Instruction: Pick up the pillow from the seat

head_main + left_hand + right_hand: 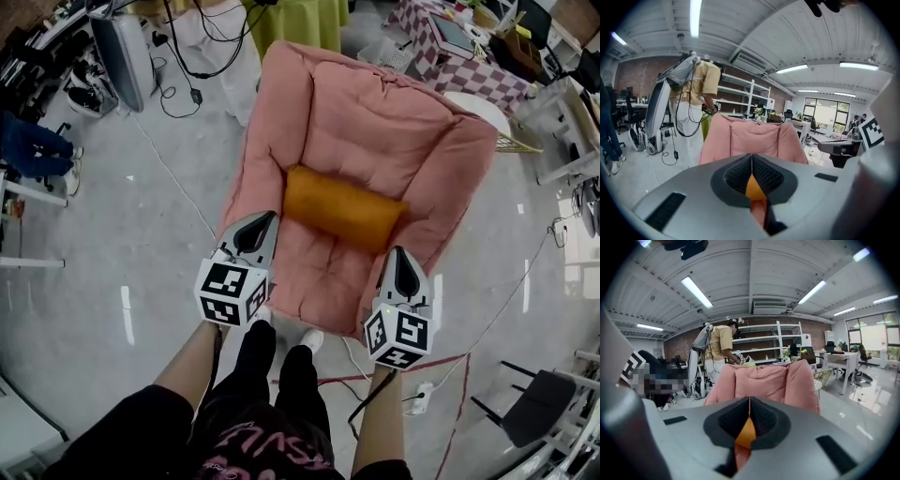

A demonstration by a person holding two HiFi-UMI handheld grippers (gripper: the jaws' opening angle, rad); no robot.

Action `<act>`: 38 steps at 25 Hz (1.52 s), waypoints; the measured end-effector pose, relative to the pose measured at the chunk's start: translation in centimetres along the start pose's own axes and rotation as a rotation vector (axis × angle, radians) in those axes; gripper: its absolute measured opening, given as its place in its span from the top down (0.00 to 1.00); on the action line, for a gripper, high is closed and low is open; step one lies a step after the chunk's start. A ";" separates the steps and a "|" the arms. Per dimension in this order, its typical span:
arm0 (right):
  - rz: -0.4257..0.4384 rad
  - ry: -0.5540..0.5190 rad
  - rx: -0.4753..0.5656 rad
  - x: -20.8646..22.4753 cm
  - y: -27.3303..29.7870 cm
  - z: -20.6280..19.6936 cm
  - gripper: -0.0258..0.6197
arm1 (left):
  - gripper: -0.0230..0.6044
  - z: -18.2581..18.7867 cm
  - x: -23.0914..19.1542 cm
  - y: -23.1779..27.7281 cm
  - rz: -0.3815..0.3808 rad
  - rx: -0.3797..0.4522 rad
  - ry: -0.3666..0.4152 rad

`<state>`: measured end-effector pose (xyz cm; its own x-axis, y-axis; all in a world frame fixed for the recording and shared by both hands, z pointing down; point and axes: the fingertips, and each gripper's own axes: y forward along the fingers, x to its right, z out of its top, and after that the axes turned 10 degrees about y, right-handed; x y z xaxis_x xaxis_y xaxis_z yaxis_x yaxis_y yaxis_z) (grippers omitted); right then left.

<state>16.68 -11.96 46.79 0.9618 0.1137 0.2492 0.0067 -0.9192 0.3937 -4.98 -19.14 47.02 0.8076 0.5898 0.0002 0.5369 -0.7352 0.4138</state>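
1. Writing: pink lettering (272, 439) runs across the wearer's black shirt at the bottom of the head view, upside down and too cut off to read; each hand-held gripper carries a cube of black-and-white square markers, left cube (228, 291), right cube (398, 337); no brand name can be read anywhere.
2. What holds what: a pink armchair (375, 122) holds the orange pillow (342, 208), which lies crosswise on the seat at the foot of the backrest; a bench under a checked cloth (469, 70) behind the armchair carries small items too blurred to name.
3. Left hand-held gripper (267, 218): jaws pressed together with nothing between them, tip just short of the pillow's left end; its own view (751, 157) shows the orange pillow (753, 187) beyond the closed tips.
4. Right hand-held gripper (401, 251): jaws likewise pressed together and empty, tip near the pillow's right end; its own view (749, 400) shows the pillow (746, 433) past the tips.
5. Only the head view shows the grey floor (141, 234), a red tape line (441, 361) and the wearer's white shoes (311, 339); only the gripper views show the ceiling lights (696, 290), white shelves (773, 341) and a person in a tan shirt (701, 93) standing behind the armchair.
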 end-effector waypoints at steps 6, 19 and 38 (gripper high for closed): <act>-0.005 0.009 -0.034 0.9 1.3 -2.2 0.93 | 0.94 -2.2 0.3 2.0 -0.014 -0.047 0.012; 0.013 0.046 -0.113 2.9 6.0 -6.4 0.66 | 0.72 -7.0 -0.5 7.4 -0.045 -0.117 -0.021; -0.059 0.051 -0.214 8.4 13.2 -13.8 0.59 | 0.67 -15.3 -1.9 16.0 -0.034 -0.214 0.049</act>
<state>21.06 -17.93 66.29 0.9464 0.1884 0.2623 -0.0012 -0.8101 0.5863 -1.63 -26.88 67.60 0.7742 0.6325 0.0248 0.4955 -0.6300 0.5980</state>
